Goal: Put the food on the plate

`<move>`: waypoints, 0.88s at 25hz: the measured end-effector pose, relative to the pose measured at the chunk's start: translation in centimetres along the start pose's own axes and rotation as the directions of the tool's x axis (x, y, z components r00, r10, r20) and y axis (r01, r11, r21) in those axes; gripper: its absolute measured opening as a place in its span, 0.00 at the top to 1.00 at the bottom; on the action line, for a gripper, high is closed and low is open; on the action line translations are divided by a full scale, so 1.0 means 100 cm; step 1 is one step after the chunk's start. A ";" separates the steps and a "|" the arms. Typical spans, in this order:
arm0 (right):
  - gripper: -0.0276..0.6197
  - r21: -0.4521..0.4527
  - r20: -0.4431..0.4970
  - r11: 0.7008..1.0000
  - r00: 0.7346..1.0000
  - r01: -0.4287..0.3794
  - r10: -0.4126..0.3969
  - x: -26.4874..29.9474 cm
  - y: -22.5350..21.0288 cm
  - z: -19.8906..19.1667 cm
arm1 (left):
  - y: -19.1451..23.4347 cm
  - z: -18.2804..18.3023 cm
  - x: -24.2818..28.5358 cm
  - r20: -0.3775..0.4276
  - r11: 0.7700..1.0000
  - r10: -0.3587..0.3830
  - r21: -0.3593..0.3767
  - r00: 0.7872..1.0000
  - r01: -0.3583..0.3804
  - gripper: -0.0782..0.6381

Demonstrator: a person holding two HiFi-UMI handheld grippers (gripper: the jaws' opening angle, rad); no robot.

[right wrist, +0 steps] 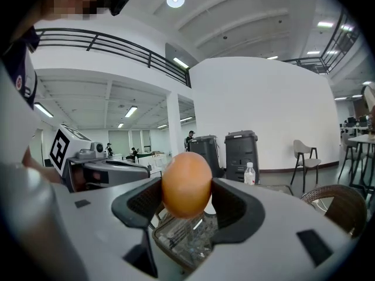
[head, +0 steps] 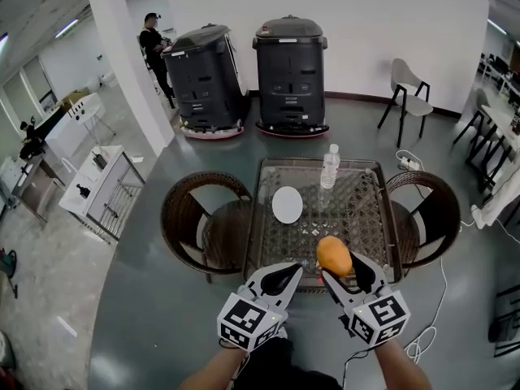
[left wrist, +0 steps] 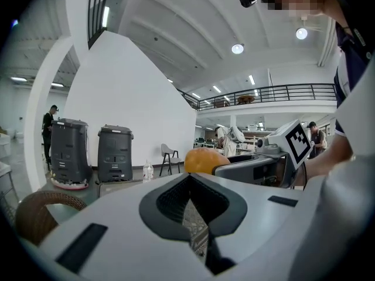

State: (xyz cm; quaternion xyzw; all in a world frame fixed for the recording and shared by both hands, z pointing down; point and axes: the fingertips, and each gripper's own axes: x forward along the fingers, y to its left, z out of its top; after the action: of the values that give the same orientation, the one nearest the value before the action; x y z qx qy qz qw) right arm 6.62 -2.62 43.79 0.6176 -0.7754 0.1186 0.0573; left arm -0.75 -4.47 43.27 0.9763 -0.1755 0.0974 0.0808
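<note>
From the head view, the right gripper (head: 342,266) has its fingers (head: 361,270) clamped on the orange food (head: 334,255), one finger on each flank. The food sits near the fingertips, over the near edge of the glass-topped desk (head: 357,218). From here it reads as a rounded oval, and I cannot tell its long axis. The white plate (head: 287,205) lies on the desk beyond the food and to its left, well apart from it. A water bottle (head: 329,167) stands at the desk's far edge. The left gripper (head: 286,273) sits just beside the right one, fingers together.

In the left gripper view, the left gripper (left wrist: 188,177) has its fingers (left wrist: 170,201) meeting at the tips, with nothing between them. The food (left wrist: 205,160) peeks up beyond them to the right, held in the right gripper (left wrist: 258,168).

In the right gripper view, the right gripper (right wrist: 186,187) has the egg-shaped food (right wrist: 186,184) wedged between the dark pads of its fingers (right wrist: 234,206), touching both. The food stands on end, its long axis running up and down across the fingers. The desk (right wrist: 181,242) shows beneath it.
</note>
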 end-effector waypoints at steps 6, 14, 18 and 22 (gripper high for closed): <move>0.54 -0.019 0.028 0.999 0.999 0.031 -0.030 0.042 -0.008 0.025 | 0.045 0.004 0.011 -0.004 1.000 -0.026 -0.007 1.000 0.026 0.88; 0.54 -0.024 0.050 0.999 0.998 0.046 -0.045 0.072 -0.020 0.051 | 0.072 0.026 0.024 0.023 0.999 -0.045 -0.005 0.999 0.046 0.88; 0.54 -0.028 0.046 0.999 0.999 0.022 -0.021 0.083 -0.023 0.057 | 0.079 0.030 0.030 0.016 0.999 -0.030 -0.016 0.999 0.031 0.88; 0.54 -0.032 0.048 0.999 0.999 -0.019 0.021 0.098 -0.032 0.061 | 0.089 0.033 0.040 0.017 1.000 0.005 -0.020 1.000 -0.005 0.88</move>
State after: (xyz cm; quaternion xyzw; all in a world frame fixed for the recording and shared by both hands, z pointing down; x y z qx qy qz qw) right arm 7.82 -14.14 40.59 0.6115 -0.7845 0.0919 0.0470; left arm 0.26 -14.64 42.07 0.9758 -0.1796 0.0875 0.0889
